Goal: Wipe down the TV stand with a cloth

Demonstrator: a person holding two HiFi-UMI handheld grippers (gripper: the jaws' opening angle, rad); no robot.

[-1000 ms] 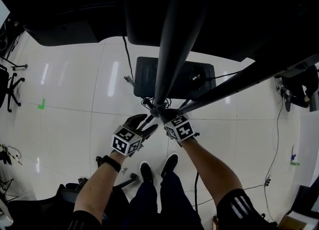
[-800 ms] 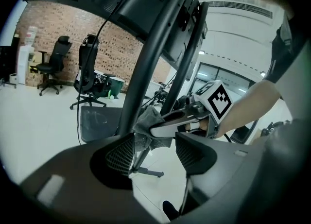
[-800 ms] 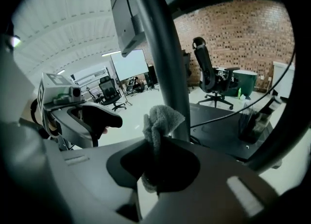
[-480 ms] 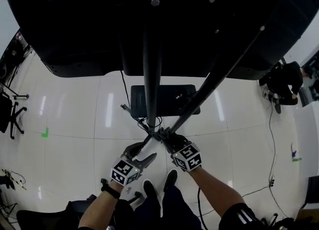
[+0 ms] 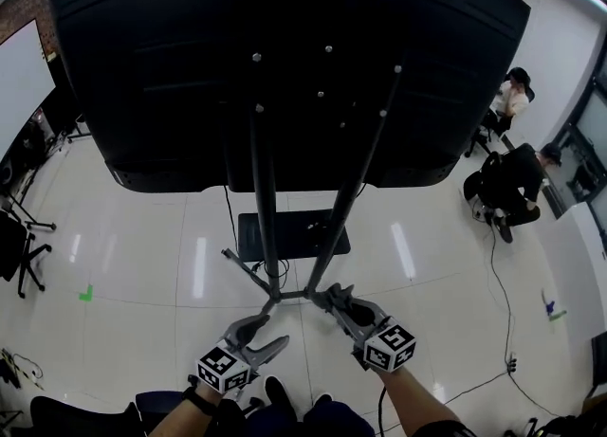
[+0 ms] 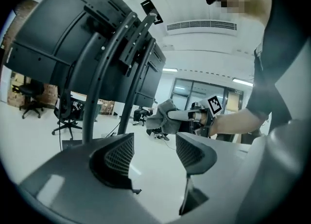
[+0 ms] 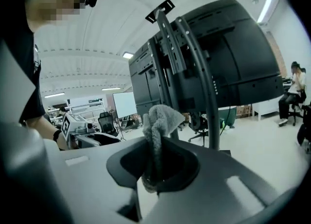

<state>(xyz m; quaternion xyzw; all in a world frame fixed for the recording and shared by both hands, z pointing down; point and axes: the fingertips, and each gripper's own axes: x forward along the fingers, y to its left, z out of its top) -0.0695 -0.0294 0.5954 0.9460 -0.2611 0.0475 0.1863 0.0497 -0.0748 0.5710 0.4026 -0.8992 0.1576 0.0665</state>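
The cloth (image 7: pixel 158 121) is being pinched in the right gripper (image 5: pixel 328 296) at lower centre, against the stand (image 5: pixel 334 236), likely for wiping, while the left gripper (image 6: pixel 154 152) is being held wide and empty.

The head camera is looking steeply down from above the person's arms, taking in the white floor (image 5: pixel 142 264), the black back of the screen (image 5: pixel 285 65) and the TV stand (image 5: pixel 264 208), with the left gripper (image 5: pixel 270 333) and right gripper (image 5: pixel 327 297) near the bottom edge. Each gripper camera is sitting low, close behind its own jaws, and facing upward along them, the right one past the cloth (image 7: pixel 158 121) pinched there. All three views are sharing the stand's poles and the screen's back, and each gripper view is catching the other gripper.
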